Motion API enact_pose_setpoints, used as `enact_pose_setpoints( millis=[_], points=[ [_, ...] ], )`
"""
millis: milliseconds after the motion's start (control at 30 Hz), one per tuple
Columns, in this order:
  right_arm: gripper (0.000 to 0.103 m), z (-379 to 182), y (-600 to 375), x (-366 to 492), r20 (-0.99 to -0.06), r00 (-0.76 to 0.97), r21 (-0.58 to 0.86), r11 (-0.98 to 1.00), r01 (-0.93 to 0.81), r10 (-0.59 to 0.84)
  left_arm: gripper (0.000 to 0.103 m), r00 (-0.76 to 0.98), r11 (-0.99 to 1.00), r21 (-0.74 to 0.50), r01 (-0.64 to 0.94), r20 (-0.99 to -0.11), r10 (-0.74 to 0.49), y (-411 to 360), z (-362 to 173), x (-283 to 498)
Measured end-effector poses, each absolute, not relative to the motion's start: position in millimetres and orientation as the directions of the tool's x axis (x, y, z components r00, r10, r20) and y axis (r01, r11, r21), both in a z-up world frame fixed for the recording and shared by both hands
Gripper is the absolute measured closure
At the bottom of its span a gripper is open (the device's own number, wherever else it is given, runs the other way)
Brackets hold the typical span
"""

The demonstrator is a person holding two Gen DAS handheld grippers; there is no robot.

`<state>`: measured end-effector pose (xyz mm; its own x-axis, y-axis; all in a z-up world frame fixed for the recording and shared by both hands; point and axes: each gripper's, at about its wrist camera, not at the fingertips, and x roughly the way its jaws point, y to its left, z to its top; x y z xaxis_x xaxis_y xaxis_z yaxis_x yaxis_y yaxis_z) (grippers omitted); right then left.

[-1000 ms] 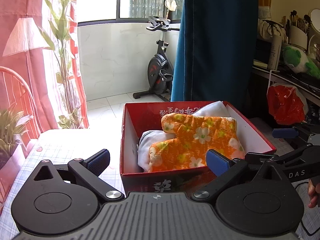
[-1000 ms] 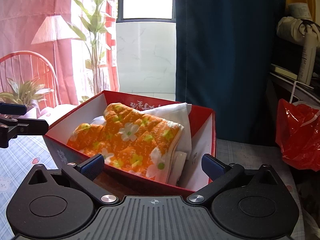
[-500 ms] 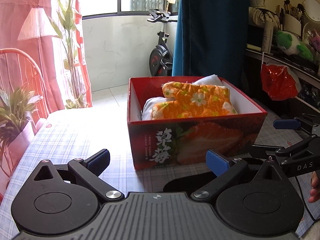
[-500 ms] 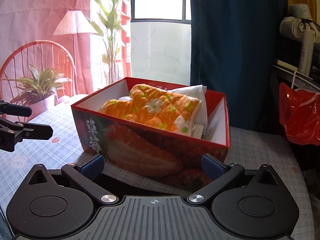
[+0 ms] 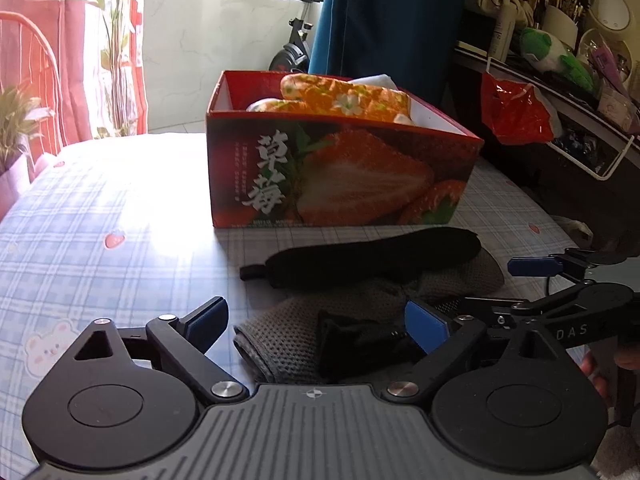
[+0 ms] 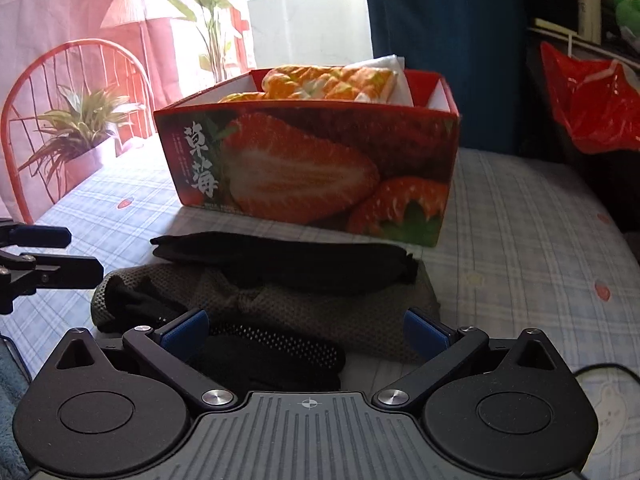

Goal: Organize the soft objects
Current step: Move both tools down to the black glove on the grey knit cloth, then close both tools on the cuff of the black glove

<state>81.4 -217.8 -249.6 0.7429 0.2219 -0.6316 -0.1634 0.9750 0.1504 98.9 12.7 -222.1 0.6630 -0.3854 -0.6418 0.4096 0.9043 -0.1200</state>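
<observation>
A red strawberry-print box (image 5: 340, 176) (image 6: 312, 168) stands on the checked tablecloth and holds an orange flowered cloth (image 5: 344, 96) (image 6: 332, 80) on a white cloth (image 6: 394, 68). In front of the box lies a pile: a long black soft piece (image 5: 372, 258) (image 6: 280, 260) on a grey mesh cloth (image 5: 360, 304) (image 6: 332, 316), with a small black dotted piece (image 6: 276, 352) nearest me. My left gripper (image 5: 316, 322) hangs low over the pile's left end; its jaws are closing, the grey cloth lies between them, and the pads touch nothing. My right gripper (image 6: 306, 328) is open over the dotted piece.
A red plastic bag (image 5: 516, 112) hangs from a cluttered shelf (image 5: 560, 60) on the right. A blue curtain (image 5: 384, 20) hangs behind the box. A potted plant (image 6: 80, 128) and a red chair (image 6: 60, 80) stand at the table's left edge.
Both grippers have drawn back from above the box and sunk toward the table. The black and grey pile has come into view beneath them. The left jaws stand slightly narrower.
</observation>
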Motion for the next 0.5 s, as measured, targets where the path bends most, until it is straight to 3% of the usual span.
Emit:
enact_pose_setpoints(
  millis=[200, 367, 433, 500],
  points=[
    [0.0, -258, -215, 70, -0.638, 0.746, 0.126, 0.982, -0.143, 0.191, 0.034, 0.588, 0.881, -0.2, 0.429, -0.679, -0.44, 8, -237, 97],
    [0.001, -268, -214, 63, -0.661, 0.72, 0.125, 0.977, -0.17, 0.21, 0.034, 0.56, 0.884, -0.215, 0.415, -0.705, -0.434, 2, -248, 107],
    [0.007, -271, -211, 61, -0.669, 0.709, 0.122, 0.974, -0.192, 0.223, 0.035, 0.548, 0.883, -0.219, 0.416, -0.715, -0.435, 0, -253, 113],
    [0.014, -275, -207, 62, -0.684, 0.693, 0.109, 0.971, -0.211, 0.228, 0.043, 0.537, 0.881, -0.22, 0.419, -0.723, -0.435, -2, -258, 119]
  ],
)
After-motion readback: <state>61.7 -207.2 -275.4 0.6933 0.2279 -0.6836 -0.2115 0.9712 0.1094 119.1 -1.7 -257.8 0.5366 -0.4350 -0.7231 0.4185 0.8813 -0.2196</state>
